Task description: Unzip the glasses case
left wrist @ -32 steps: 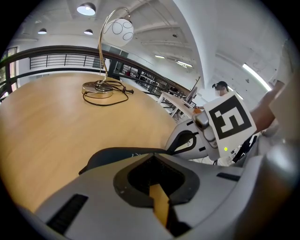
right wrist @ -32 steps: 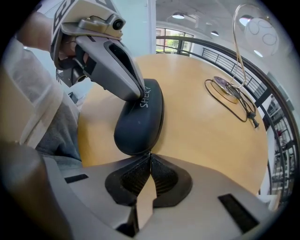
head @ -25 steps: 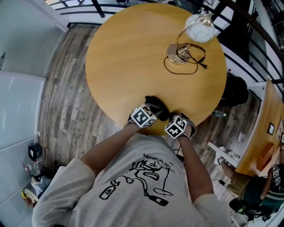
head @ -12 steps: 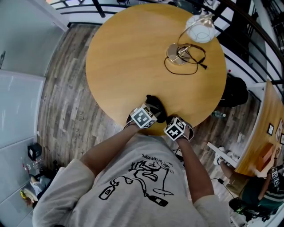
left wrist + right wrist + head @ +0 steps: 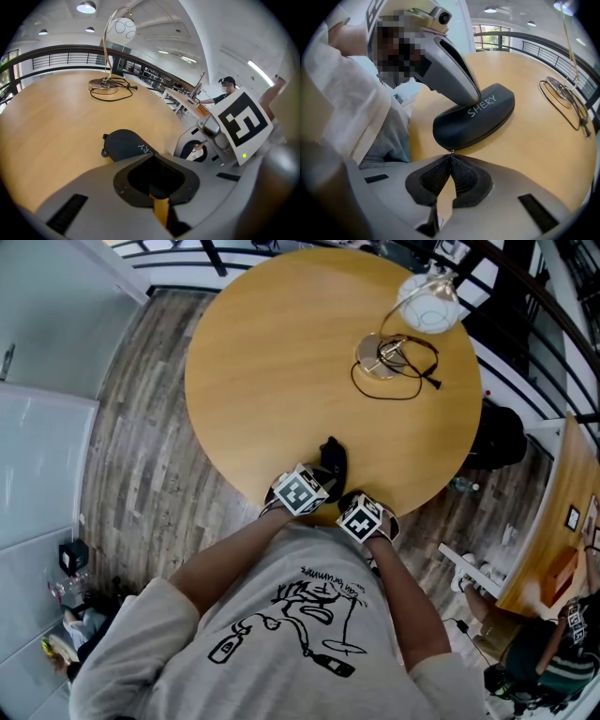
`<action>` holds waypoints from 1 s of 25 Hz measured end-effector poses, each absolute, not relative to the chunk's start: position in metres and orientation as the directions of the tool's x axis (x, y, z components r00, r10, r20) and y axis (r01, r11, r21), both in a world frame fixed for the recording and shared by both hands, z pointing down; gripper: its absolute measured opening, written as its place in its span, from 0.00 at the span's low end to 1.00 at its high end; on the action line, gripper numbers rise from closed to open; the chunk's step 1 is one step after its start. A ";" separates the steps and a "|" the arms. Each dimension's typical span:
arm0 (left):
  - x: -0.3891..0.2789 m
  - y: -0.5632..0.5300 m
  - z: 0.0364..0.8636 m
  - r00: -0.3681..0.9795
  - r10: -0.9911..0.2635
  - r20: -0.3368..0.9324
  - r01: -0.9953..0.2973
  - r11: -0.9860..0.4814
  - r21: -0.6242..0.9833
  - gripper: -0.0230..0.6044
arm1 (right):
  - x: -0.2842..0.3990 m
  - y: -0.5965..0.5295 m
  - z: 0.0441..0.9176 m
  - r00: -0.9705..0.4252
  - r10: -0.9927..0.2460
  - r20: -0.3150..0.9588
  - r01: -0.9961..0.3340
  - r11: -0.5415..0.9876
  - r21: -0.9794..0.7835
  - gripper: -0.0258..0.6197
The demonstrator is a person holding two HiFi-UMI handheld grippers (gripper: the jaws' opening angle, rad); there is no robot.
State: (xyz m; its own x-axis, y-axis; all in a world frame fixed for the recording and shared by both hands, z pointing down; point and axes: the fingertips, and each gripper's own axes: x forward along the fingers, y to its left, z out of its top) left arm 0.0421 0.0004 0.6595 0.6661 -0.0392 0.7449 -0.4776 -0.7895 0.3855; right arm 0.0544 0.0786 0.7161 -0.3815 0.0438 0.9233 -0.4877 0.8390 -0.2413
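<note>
Glasses case: the black zip-up glasses case (image 5: 476,119) is lying on the round wooden worktop (image 5: 281,362), near the edge closest to the person, with its narrow end pointing at the right tongs.
Left tongs: the left tongs (image 5: 153,154) are closing tip to tip with nothing between them. Their point is bearing down on the case's lid, beside the white lettering.
Right tongs: the right tongs (image 5: 451,152) are pinching shut on a tiny metal piece at the case's near end, which I am taking to be the zipper pull (image 5: 450,150).
What is changing: over the last second the right gripper's marker cube has been drawing in toward the person's body, and the case has been swinging from a slant to pointing nearly straight away.
Meaning for the task: the pull is being tugged, but the case appears to be turning along with it. No parted seam is showing yet, so the unzipping is probably only just beginning.
Next need: the left tongs are likely needing to press more firmly so the slider runs along the seam.
Elsewhere: a desk lamp (image 5: 422,301) is standing well apart at the far side.
</note>
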 end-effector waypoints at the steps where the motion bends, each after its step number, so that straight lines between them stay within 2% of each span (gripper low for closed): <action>1: 0.042 0.001 0.660 0.670 -0.040 0.742 -0.480 -0.785 0.391 0.05 | 0.055 0.078 0.716 -0.381 0.042 0.924 -0.488 0.839 -0.239 0.08; 25: 0.042 0.002 0.662 0.682 -0.022 0.731 -0.475 -0.773 0.420 0.05 | 0.073 0.048 0.714 -0.319 -0.033 0.947 -0.452 0.884 -0.121 0.08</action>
